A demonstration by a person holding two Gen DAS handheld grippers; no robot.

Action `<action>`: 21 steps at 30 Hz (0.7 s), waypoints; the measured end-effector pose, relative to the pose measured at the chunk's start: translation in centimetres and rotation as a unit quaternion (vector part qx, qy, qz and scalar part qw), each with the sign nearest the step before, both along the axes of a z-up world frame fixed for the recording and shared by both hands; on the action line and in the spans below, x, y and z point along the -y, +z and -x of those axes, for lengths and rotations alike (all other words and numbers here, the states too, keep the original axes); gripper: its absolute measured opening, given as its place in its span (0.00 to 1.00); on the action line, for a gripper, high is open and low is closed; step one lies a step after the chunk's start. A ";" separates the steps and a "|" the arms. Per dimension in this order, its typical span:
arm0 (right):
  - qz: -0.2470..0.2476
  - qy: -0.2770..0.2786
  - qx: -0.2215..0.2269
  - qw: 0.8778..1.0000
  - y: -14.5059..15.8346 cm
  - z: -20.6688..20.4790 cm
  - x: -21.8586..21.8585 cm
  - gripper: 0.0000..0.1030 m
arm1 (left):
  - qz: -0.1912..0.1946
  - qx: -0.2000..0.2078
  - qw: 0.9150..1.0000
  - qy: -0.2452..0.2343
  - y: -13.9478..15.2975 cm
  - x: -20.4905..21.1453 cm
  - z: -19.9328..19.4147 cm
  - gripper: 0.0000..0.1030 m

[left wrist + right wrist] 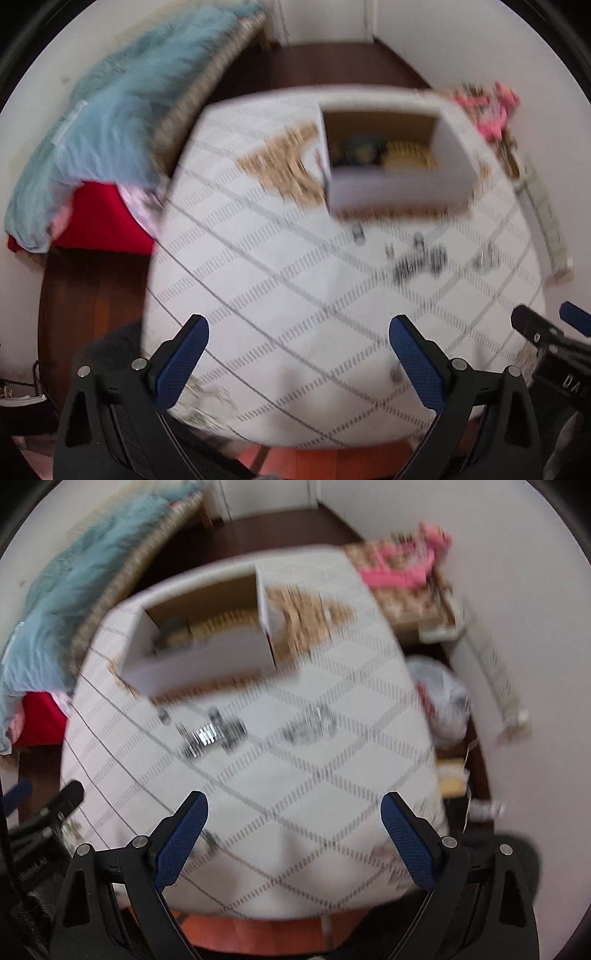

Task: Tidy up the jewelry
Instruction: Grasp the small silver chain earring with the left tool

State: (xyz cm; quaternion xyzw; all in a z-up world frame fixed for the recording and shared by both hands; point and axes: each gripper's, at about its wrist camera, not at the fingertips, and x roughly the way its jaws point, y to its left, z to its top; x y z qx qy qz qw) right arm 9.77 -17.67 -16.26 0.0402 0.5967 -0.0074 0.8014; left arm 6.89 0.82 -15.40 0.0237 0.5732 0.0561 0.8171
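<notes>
Both views are motion-blurred. Several small silvery jewelry pieces (421, 260) lie scattered on a white diamond-patterned tablecloth (280, 295), in front of an open white box (391, 155) holding dark and yellowish items. In the right wrist view the same jewelry (214, 734) and a second cluster (310, 725) lie below the box (199, 646). My left gripper (299, 354) hovers open over the cloth's near part, nothing between its blue pads. My right gripper (293, 832) is likewise open and empty; its tips (546, 325) show at the left view's right edge.
A tan woven mat (284, 162) lies under the box. A light blue cloth (118, 110) over red fabric (99, 221) sits left. Pink items (402, 568) rest on a patterned box at the far right. A white bag (443, 701) lies beside the table on dark floor.
</notes>
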 end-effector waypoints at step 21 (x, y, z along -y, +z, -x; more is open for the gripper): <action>-0.018 -0.052 -0.035 0.998 -4.8 2.2 4.1 0.91 | 0.056 -0.045 0.991 -0.112 -7.8 6.8 3.7 0.29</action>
